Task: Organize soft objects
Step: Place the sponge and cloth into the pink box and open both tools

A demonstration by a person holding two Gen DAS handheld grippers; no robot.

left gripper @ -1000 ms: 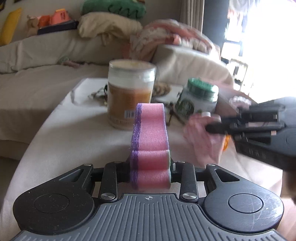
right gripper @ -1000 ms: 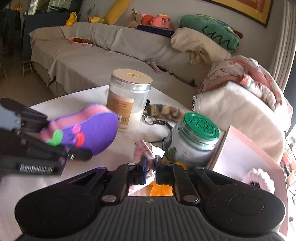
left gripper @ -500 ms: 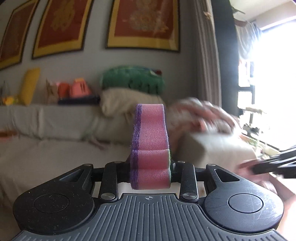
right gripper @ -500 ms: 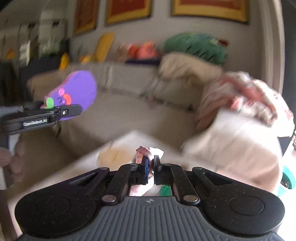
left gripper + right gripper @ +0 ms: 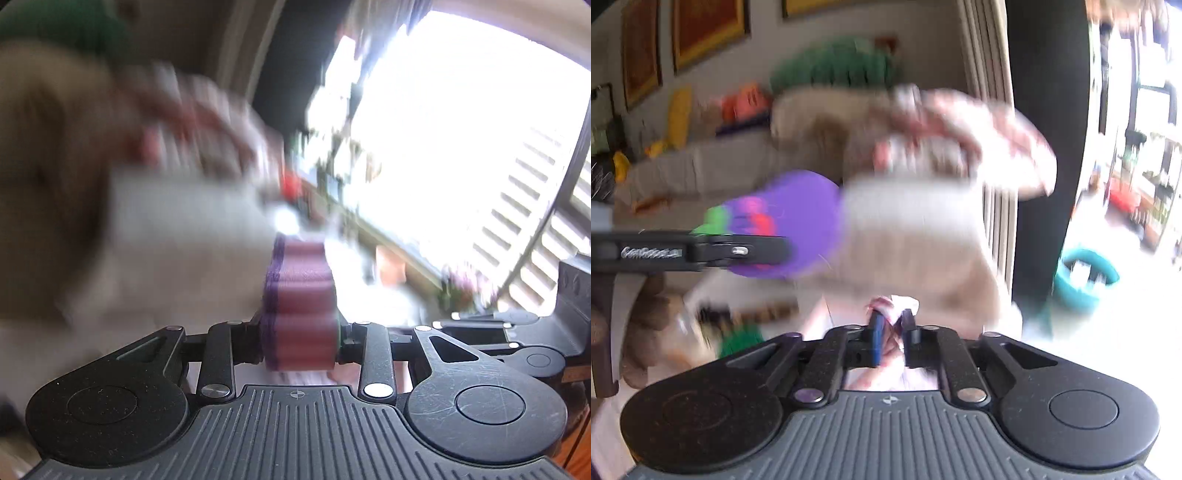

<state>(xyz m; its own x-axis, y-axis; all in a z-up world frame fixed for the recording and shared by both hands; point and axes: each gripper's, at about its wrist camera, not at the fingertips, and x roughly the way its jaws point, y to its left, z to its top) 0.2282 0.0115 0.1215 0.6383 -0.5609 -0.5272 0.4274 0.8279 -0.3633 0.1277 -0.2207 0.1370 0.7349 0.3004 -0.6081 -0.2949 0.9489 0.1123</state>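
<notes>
My left gripper is shut on a pink foam piece with a purple face, held upright in the air. In the right wrist view the same foam piece shows its purple side with green and red spots, clamped in the left gripper at the left. My right gripper is shut on a small pink and white cloth. Both views are blurred by motion.
A sofa with a beige cushion, a green plush and a pink patterned blanket lies ahead. A bright window is at the right. A teal tub stands on the floor.
Both grippers have lifted off the table with their objects and swung to the right. The jars have left the left wrist view. The views now face the sofa end and the window.
</notes>
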